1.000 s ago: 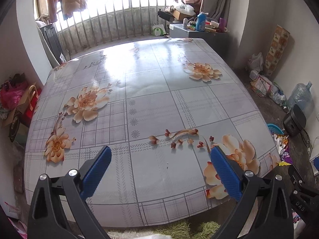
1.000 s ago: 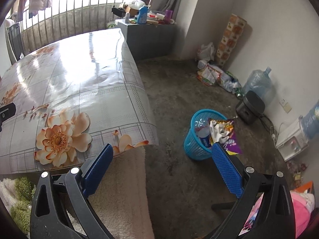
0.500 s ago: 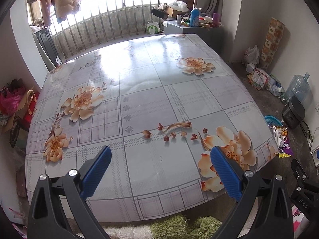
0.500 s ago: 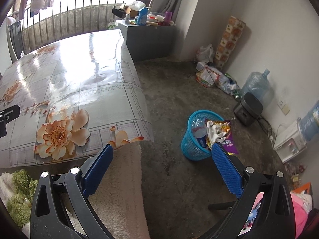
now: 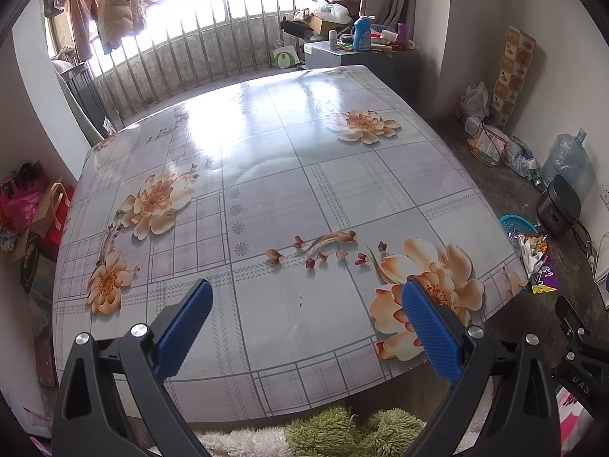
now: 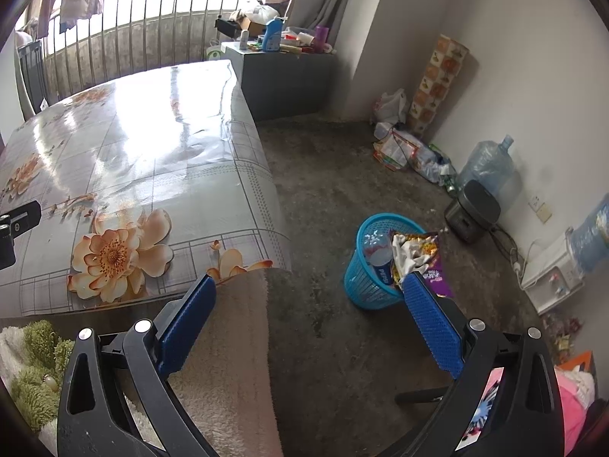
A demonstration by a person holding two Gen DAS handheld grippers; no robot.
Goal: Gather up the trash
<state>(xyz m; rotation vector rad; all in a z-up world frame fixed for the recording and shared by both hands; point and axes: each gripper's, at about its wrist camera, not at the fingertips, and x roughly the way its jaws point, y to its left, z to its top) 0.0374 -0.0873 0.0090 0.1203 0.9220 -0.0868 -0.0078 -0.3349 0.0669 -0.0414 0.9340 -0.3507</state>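
A blue plastic trash basket [image 6: 375, 266] stands on the floor right of the table. It holds a Pepsi bottle [image 6: 378, 257], crumpled white paper and a purple snack bag [image 6: 436, 262]. The basket [image 5: 514, 222] and snack bag [image 5: 542, 262] also show past the table's right edge in the left wrist view. My left gripper [image 5: 304, 304] is open and empty above the near edge of the floral table [image 5: 266, 175]. My right gripper [image 6: 308, 301] is open and empty above the floor, near the table's corner [image 6: 266, 251].
A grey cabinet [image 6: 281, 72] with bottles stands behind the table. Bags, a water jug [image 6: 487, 163] and a black cooker [image 6: 472, 209] line the right wall. A beige and green fluffy rug [image 6: 224, 361] lies below my right gripper. A window railing [image 5: 190, 49] runs along the back.
Both grippers have drawn back and risen a little, so more of the table's near edge and the rug show. Both stay open and empty.
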